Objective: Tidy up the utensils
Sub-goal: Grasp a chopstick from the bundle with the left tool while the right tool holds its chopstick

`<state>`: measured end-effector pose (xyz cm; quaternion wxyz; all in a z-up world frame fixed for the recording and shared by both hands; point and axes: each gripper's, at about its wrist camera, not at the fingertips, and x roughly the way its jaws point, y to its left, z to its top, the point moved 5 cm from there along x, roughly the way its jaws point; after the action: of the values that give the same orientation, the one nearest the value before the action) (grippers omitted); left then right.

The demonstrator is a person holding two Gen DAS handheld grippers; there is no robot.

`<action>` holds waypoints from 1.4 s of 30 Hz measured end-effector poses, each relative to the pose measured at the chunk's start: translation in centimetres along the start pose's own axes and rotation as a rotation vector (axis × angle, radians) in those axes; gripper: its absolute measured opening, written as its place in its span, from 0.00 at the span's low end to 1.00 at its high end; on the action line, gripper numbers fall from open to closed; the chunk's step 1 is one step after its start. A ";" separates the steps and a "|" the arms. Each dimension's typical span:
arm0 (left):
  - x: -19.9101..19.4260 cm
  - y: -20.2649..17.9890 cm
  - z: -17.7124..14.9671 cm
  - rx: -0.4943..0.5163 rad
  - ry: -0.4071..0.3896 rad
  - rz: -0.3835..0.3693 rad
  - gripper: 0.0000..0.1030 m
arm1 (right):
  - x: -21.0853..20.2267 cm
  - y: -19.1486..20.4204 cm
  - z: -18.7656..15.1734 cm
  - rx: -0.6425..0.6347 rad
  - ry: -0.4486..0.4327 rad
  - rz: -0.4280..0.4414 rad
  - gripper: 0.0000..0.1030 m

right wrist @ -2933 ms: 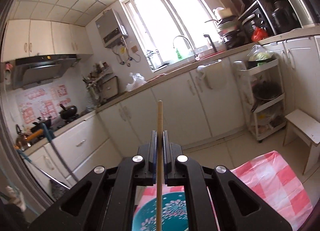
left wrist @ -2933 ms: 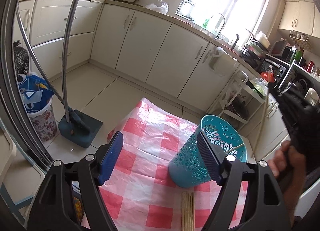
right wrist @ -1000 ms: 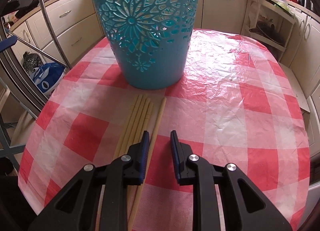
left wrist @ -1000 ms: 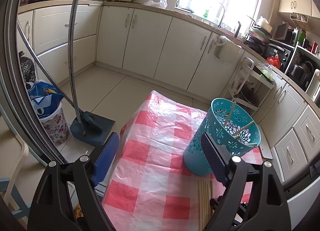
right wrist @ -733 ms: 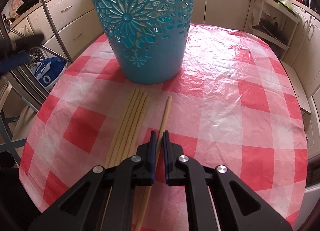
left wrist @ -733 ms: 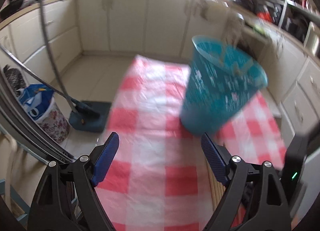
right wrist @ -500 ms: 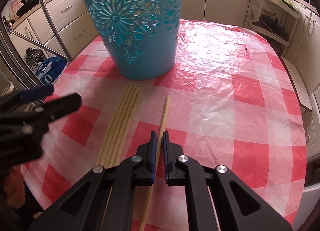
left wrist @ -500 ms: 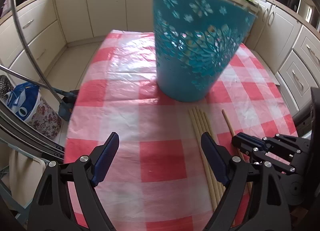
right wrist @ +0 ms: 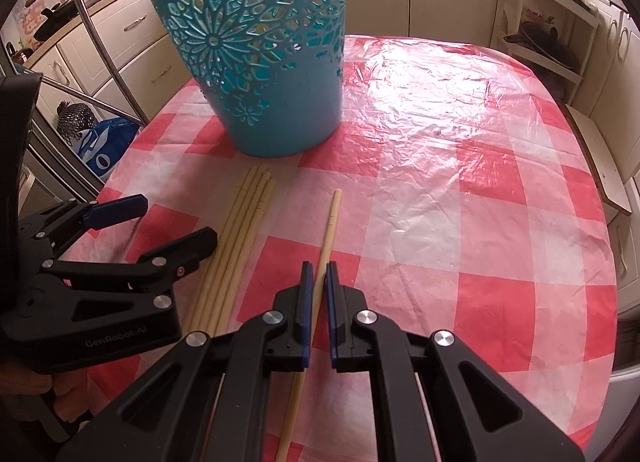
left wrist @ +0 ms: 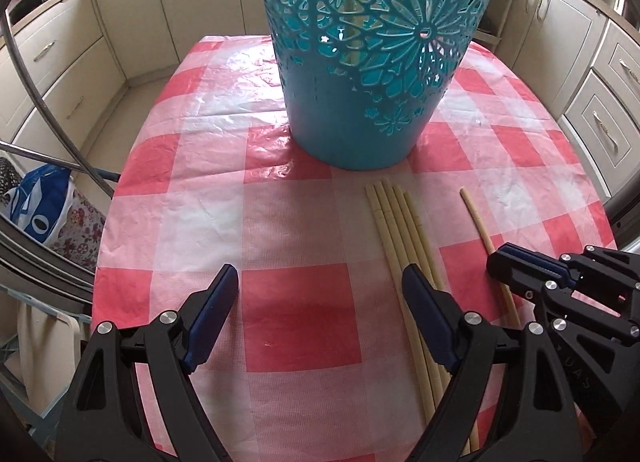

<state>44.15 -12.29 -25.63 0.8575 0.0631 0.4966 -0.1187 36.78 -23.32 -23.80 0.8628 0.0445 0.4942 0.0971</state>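
Observation:
A teal cut-out basket (left wrist: 380, 53) stands on the red-checked tablecloth (left wrist: 200, 201), with chopsticks visible inside it; it also shows in the right wrist view (right wrist: 264, 57). A bundle of several wooden chopsticks (left wrist: 400, 246) lies in front of it, also seen in the right wrist view (right wrist: 236, 246). One single chopstick (right wrist: 326, 238) lies apart to the right. My right gripper (right wrist: 317, 282) is shut on this single chopstick low over the cloth; the left wrist view shows it too (left wrist: 502, 262). My left gripper (left wrist: 320, 302) is open and empty, its right finger over the bundle.
Cream kitchen cabinets (left wrist: 72, 49) surround the table. A blue bag and bin (left wrist: 36, 205) and metal chair tubes (left wrist: 48, 161) stand at the left edge. A wire rack (right wrist: 552, 37) and a white stool (right wrist: 600, 157) stand to the right.
My left gripper has dropped down and moved close to the chopstick bundle. My right gripper closed on the single chopstick and stays shut on it, drawn slightly back.

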 end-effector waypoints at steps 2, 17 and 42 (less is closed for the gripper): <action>0.0 0.0 0.0 0.002 -0.002 0.005 0.78 | 0.0 0.0 0.0 0.001 0.000 0.000 0.07; 0.9 -0.4 0.7 0.014 0.001 0.039 0.78 | 0.2 -0.1 0.4 0.018 -0.007 0.002 0.07; 1.0 -3.1 1.8 0.123 0.000 -0.093 0.05 | 0.9 0.3 1.2 0.001 0.004 -0.005 0.06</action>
<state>45.31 -15.83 -25.59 0.8455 0.0926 0.4909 -0.1887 38.21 -22.82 -23.88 0.8619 0.0435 0.4962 0.0947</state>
